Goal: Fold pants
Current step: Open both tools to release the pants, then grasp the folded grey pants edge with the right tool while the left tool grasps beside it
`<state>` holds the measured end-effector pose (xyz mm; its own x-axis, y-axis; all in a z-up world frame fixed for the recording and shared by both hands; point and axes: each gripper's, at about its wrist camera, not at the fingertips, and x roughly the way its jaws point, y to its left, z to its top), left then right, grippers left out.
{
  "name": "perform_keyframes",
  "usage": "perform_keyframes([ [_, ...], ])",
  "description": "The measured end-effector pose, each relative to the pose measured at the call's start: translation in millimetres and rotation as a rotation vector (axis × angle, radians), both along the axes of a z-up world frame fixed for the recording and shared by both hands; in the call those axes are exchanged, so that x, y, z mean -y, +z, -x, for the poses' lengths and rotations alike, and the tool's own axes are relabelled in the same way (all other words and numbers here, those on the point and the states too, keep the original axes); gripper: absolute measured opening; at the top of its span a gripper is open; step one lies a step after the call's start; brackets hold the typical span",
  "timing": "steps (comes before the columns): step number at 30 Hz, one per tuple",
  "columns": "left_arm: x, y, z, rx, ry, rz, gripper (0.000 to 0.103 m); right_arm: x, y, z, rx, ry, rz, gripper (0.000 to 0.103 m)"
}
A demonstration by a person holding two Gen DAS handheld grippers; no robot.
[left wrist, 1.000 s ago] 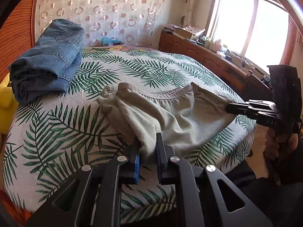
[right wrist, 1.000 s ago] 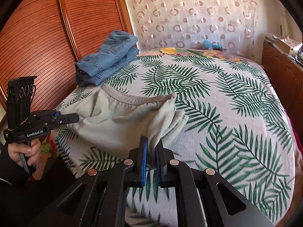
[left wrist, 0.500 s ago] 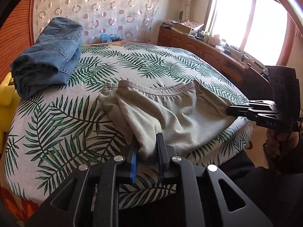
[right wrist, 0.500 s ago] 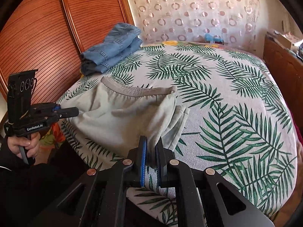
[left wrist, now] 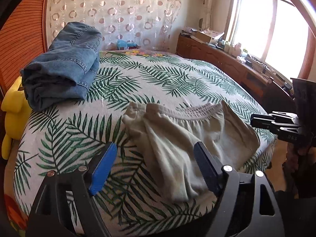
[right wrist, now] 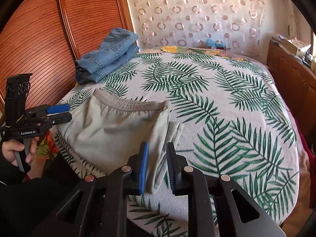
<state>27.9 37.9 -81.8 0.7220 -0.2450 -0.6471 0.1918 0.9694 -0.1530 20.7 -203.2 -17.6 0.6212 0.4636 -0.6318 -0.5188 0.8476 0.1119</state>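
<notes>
The beige pants [left wrist: 183,138] lie folded on the bed near its foot edge, elastic waistband toward the far side; they also show in the right wrist view [right wrist: 118,126]. My left gripper [left wrist: 156,160] is wide open, its jaws on either side of the pants' near end, not holding it. My right gripper [right wrist: 157,158] is partly open with the pants' folded end lying loose between its jaws. Each gripper also shows in the other's view: the left [right wrist: 59,112] and the right [left wrist: 262,121].
Folded blue jeans [left wrist: 63,65] sit at the bed's far left corner. The bed has a palm-leaf cover [right wrist: 227,108]. A wooden slatted wardrobe [right wrist: 39,39] stands on the left, a wooden dresser [left wrist: 227,59] under the window on the right, a yellow toy [left wrist: 11,106] beside the bed.
Both grippers have opened and let go of the pants' end, which now rests on the bed. The left gripper opened wide, the right only a little.
</notes>
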Motion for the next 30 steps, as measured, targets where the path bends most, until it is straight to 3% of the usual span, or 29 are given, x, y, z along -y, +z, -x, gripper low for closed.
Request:
perform_keyframes([
  [3, -0.4, 1.0, -11.9, 0.000, 0.019, -0.009, 0.081, -6.2, 0.7, -10.8, 0.015, 0.005, 0.015, 0.027],
  [16, 0.9, -8.5, -46.8, -0.023, 0.028, -0.052, 0.081, -38.9, -12.5, -67.4, -0.012, -0.006, 0.052, 0.028],
  [25, -0.7, -9.8, -60.6, -0.020, 0.022, -0.106, 0.081, -44.6, -10.6, -77.5, -0.017, 0.027, -0.006, 0.028],
  [27, -2.0, -10.6, -62.5, -0.017, 0.022, -0.104, 0.081, -47.0, -8.0, -77.0, 0.003, 0.034, -0.006, 0.014],
  [30, -2.5, -13.3, -65.2, -0.019, 0.023, -0.101, 0.081, -42.1, -2.0, -74.2, 0.055, 0.017, -0.021, 0.007],
])
